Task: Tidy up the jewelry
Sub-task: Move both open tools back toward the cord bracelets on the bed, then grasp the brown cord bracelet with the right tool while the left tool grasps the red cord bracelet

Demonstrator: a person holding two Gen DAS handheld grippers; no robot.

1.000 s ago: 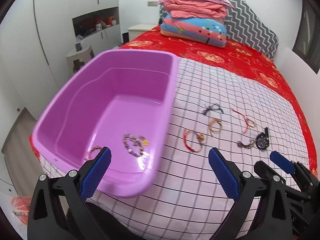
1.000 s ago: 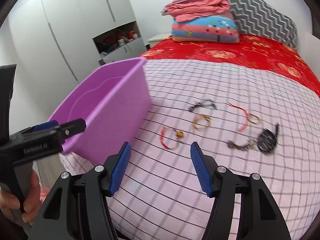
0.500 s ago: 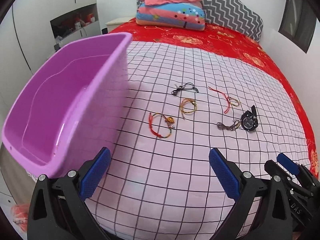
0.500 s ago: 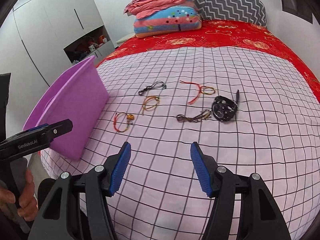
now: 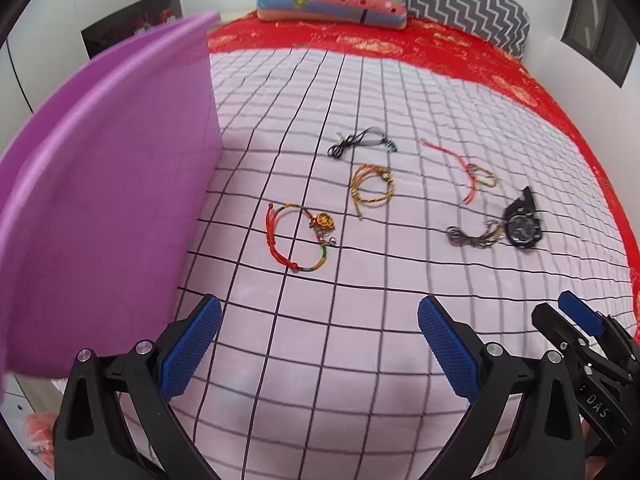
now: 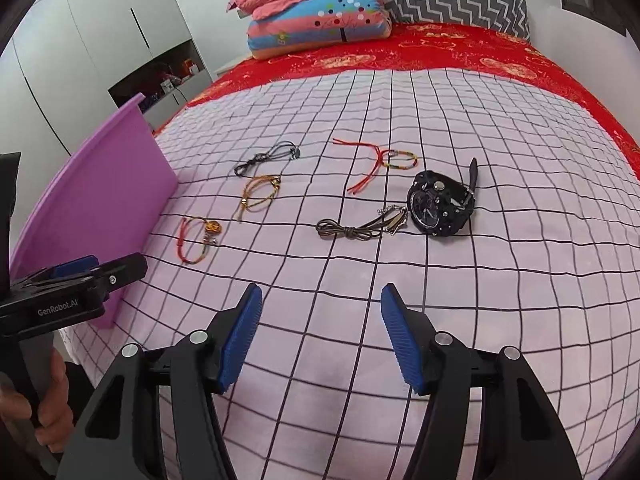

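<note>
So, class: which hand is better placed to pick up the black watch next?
Right, probably: the watch lies ahead of the open right tool, nearer than the left tool.

A tall purple plastic tub (image 5: pixel 104 200) walled off the checked pink bedspread's (image 5: pixel 360 340) left edge; its near edge lay open.

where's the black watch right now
The black watch lies on the checked sheet, right of centre in the right wrist view, beside the brown cord bracelet and below the red string bracelet.
</note>
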